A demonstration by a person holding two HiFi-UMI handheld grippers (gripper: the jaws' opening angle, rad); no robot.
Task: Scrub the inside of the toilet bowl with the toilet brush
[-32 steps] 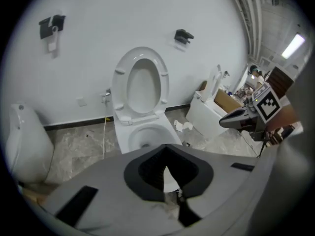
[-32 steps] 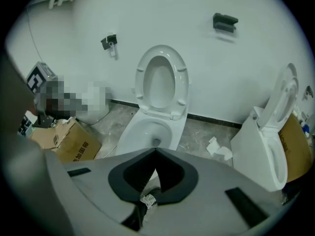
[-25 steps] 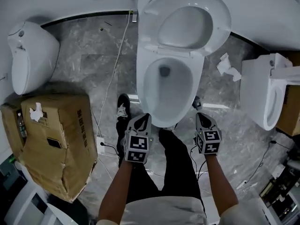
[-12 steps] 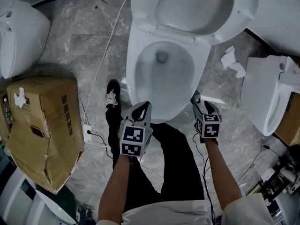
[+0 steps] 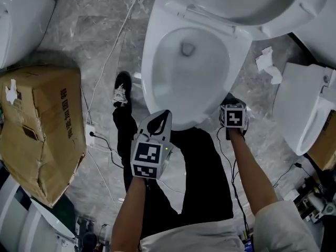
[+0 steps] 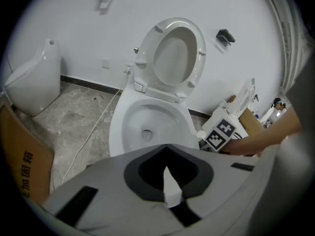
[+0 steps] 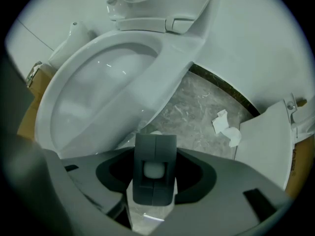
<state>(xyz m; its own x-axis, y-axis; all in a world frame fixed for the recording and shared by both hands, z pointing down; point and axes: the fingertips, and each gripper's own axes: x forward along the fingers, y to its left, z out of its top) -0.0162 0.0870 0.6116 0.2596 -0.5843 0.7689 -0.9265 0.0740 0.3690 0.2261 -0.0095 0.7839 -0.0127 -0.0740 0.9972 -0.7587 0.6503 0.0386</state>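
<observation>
Head view: bright, even, diffuse light; sharp throughout. The bowl point(image 5: 173, 83) shows soft glare on its inner wall. Gripper views: fisheye, black corners, straight lines bowing around the bowl. The right one is dimmer, with the floor point(image 7: 202, 107) shaded under the bowl's rim and the foreground soft.

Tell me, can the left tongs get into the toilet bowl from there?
Probably yes. The lid is up, the toilet bowl is open, and the left tongs point at its near rim with nothing in between. They are shut and empty.
</observation>
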